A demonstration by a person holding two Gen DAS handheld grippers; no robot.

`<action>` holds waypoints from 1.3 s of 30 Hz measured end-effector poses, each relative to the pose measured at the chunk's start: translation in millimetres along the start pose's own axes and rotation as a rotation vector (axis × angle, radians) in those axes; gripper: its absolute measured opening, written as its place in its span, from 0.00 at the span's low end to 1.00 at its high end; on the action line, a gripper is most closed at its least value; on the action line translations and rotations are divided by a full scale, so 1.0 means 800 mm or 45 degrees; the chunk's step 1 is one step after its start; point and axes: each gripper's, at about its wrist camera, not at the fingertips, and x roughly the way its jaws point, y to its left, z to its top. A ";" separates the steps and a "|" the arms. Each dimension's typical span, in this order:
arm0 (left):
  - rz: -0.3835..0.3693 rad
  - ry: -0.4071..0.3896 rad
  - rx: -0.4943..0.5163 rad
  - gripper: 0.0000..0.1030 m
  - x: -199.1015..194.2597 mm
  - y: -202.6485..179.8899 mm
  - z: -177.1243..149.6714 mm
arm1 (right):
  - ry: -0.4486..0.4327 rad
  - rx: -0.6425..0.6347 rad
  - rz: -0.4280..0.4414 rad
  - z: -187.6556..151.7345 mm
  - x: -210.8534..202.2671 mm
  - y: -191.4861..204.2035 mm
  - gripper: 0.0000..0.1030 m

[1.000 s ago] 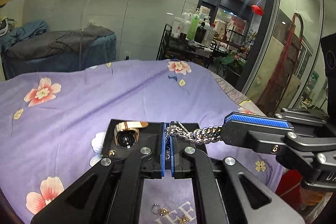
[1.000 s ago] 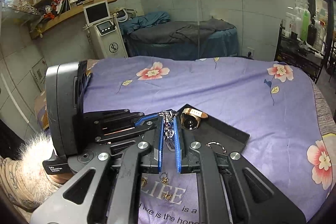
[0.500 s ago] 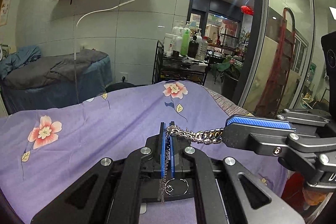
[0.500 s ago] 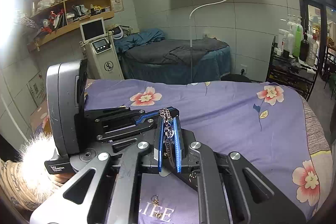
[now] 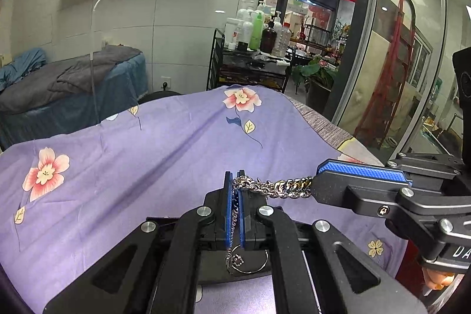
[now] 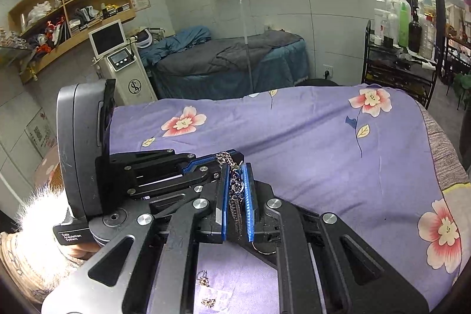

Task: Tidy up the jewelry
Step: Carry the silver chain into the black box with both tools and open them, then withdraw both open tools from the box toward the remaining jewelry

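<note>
The left gripper [image 5: 234,214] was clenched on one end of a chunky silver curb-link chain bracelet [image 5: 276,188], its blue ribbed pads [image 5: 226,211] pressed nearly together with links showing between them. A thin extension chain [image 5: 229,258] hung loose below the pads. The right gripper [image 6: 237,202] pinched the other end, its jaws standing a little wider around the bunched links [image 6: 235,187]. Between the two grips the bracelet ran as a short, nearly taut span, lifted clear of the bedspread.

The thick metal links looked fairly heavy for their size, hard and smooth, each one stiff but the whole length limp; freed at one end it would probably drop and swing. The ribbed pads should bite well across the broad links near each end, whereas the fine tail looked too thin and slippery to trust.

Below the grippers lay a flat black jewellery tray [image 5: 250,275] holding a thin silver ring [image 5: 256,267]. Small gold-coloured earrings [image 6: 203,278] lay on the purple floral bedspread [image 5: 147,155] just in front of the tray.
</note>
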 end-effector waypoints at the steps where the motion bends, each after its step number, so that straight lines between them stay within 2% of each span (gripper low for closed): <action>1: 0.005 0.011 -0.007 0.03 0.006 0.001 -0.003 | 0.015 0.003 -0.006 -0.004 0.006 -0.002 0.10; 12: 0.052 0.110 -0.161 0.03 0.050 0.012 -0.047 | 0.171 0.083 -0.043 -0.046 0.068 -0.036 0.10; 19: 0.106 0.185 -0.048 0.05 0.061 0.004 -0.070 | 0.231 0.177 -0.051 -0.065 0.098 -0.057 0.10; 20: 0.122 0.197 -0.029 0.09 0.062 0.005 -0.072 | 0.237 0.194 -0.045 -0.067 0.102 -0.060 0.10; 22: 0.140 0.210 -0.009 0.23 0.063 0.007 -0.076 | 0.248 0.219 -0.041 -0.066 0.108 -0.065 0.10; 23: 0.141 0.209 -0.010 0.35 0.062 0.010 -0.078 | 0.250 0.227 -0.040 -0.066 0.110 -0.067 0.10; 24: 0.139 0.203 -0.016 0.41 0.059 0.012 -0.079 | 0.248 0.232 -0.037 -0.066 0.113 -0.069 0.10; 29: 0.169 0.196 -0.044 0.56 0.051 0.023 -0.085 | 0.246 0.256 -0.046 -0.066 0.117 -0.076 0.10; 31: 0.191 0.188 -0.054 0.59 0.044 0.025 -0.088 | 0.247 0.243 -0.067 -0.067 0.116 -0.077 0.12; 32: 0.195 0.184 -0.060 0.63 0.040 0.026 -0.090 | 0.247 0.236 -0.080 -0.069 0.114 -0.077 0.21; 33: 0.205 0.180 -0.067 0.70 0.037 0.027 -0.091 | 0.243 0.237 -0.092 -0.071 0.112 -0.077 0.36; 35: 0.235 0.169 -0.079 0.76 0.028 0.029 -0.096 | 0.218 0.245 -0.113 -0.074 0.103 -0.077 0.50; 39: 0.257 0.183 -0.118 0.84 0.014 0.036 -0.109 | 0.191 0.209 -0.159 -0.078 0.085 -0.073 0.50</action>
